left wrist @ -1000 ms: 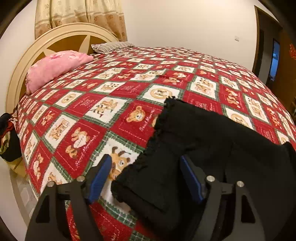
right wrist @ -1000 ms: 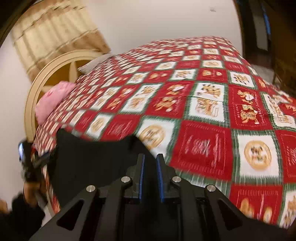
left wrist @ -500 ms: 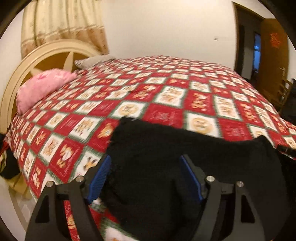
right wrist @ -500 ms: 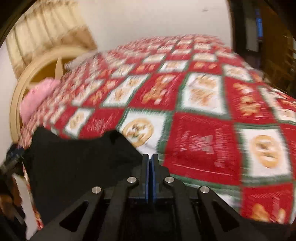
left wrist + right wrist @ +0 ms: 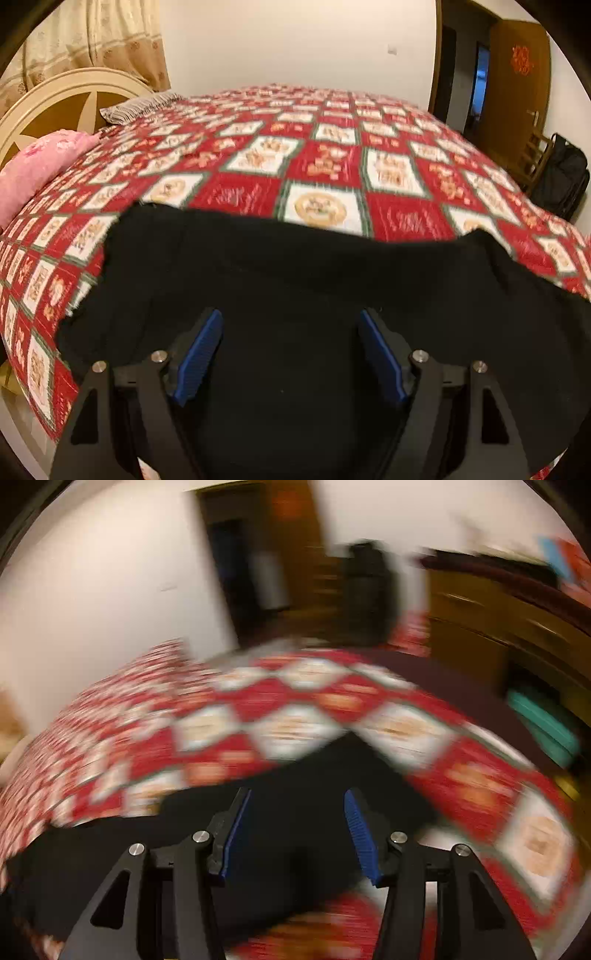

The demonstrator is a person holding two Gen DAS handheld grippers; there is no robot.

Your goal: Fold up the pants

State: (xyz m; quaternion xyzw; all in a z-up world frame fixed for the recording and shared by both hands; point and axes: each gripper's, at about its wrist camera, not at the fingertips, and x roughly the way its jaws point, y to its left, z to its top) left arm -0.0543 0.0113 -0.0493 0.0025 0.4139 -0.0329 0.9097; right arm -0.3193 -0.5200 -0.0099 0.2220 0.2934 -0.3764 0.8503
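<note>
The left gripper [image 5: 291,354] stood wide apart over the black pants [image 5: 295,280], its blue pads [image 5: 199,354] clear of the cloth between them and holding nothing. The pants lay spread directly under and ahead of it, reaching out to both sides on the bed [image 5: 325,173], whose red, white and green patchwork cover carried on beyond the cloth's far edge. Far off to the left of that gripper sat a pink pillow [image 5: 40,166] against a cream headboard [image 5: 66,99], with a striped pillow [image 5: 140,107] further back and a curtain [image 5: 92,40] above. Far right stood a dark doorway [image 5: 480,81] and a black bag [image 5: 561,177].

The right gripper [image 5: 297,830] was also parted wide and empty, hovering over the pants [image 5: 295,790], which ran from beneath it away to its left. This view was heavily blurred; past the cloth the bed [image 5: 295,723] cover showed, then a doorway [image 5: 240,572] and wooden furniture [image 5: 498,627] at the far right.
</note>
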